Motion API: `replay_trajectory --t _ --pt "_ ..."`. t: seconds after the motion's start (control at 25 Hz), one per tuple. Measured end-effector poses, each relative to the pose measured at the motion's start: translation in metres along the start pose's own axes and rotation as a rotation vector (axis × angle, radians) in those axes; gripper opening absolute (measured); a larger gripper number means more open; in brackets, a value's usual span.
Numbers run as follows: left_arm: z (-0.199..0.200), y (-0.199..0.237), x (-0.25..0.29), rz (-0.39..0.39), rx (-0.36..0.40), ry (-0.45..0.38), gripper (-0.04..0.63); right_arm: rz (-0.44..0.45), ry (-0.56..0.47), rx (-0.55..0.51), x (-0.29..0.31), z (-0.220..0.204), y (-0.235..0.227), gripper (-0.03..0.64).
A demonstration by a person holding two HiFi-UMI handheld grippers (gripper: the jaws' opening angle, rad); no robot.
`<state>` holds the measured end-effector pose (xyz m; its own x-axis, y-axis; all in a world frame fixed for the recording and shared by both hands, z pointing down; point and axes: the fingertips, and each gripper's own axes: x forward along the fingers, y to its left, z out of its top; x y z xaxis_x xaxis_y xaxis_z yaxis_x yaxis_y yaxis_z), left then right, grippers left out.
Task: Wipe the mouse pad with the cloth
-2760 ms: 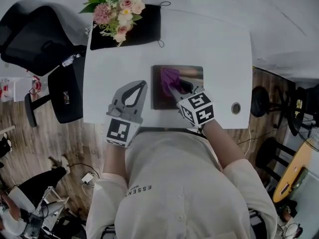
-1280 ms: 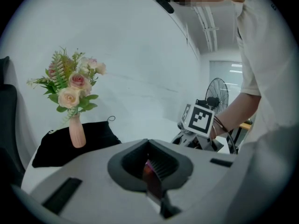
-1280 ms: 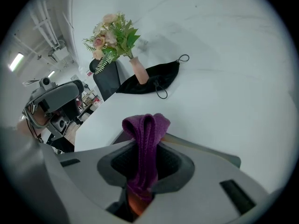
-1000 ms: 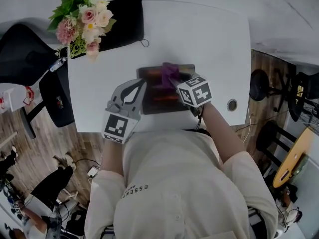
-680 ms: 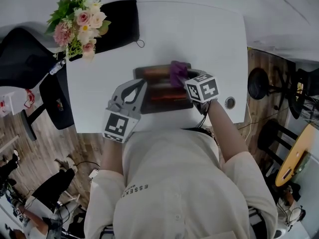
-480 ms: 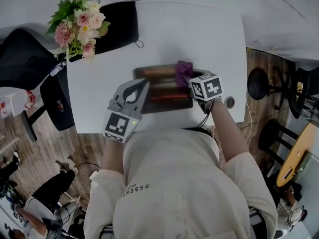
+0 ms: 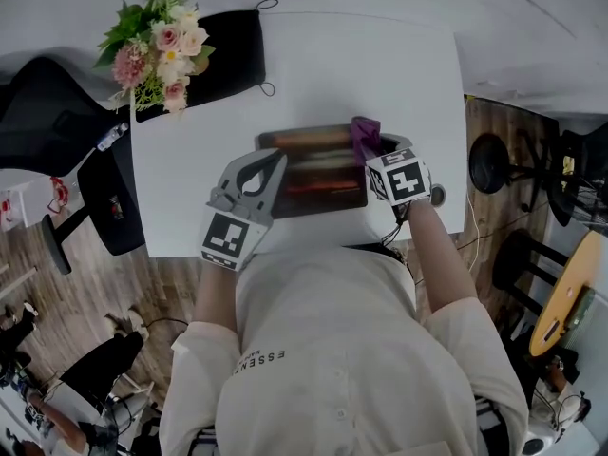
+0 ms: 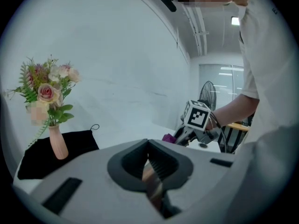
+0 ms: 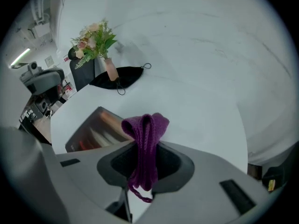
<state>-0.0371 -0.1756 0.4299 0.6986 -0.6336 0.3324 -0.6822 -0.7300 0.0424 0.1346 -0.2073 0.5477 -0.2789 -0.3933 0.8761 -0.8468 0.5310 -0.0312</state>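
Observation:
A dark mouse pad with reddish streaks lies on the white table. My left gripper is at the pad's left edge, its jaws shut on that edge; a brown strip of the pad shows between them. My right gripper is shut on a purple cloth over the pad's far right corner. In the right gripper view the folded cloth sticks up out of the jaws, with the mouse pad to the left below. From the left gripper view the cloth and right gripper are ahead.
A pink vase of flowers stands on a black fabric pouch at the table's far left. A round cable grommet sits near the right edge. A black office chair is at the left, a stool at the right.
My right gripper has dragged the purple cloth rightward across the pad, from its middle to the far right corner. The left gripper has stayed on the left edge.

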Motion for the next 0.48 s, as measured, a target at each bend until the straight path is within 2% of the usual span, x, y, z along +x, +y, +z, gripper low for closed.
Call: replay_trajectory --t 0.2,0.32,0.48 --pt "-0.007 0.001 -0.018 -0.017 -0.003 -0.003 0.002 0.092 -0.034 -0.034 -0.006 0.017 0.052 0.098" --pt "-0.015 0.006 -0.034 -0.014 -0.03 0.009 0.002 0.164 -0.03 -0.046 -0.001 0.019 0.094 0.098" --pt "-0.03 0.019 -0.056 0.001 -0.024 0.019 0.002 0.265 -0.008 -0.048 0.012 0.018 0.153 0.098"
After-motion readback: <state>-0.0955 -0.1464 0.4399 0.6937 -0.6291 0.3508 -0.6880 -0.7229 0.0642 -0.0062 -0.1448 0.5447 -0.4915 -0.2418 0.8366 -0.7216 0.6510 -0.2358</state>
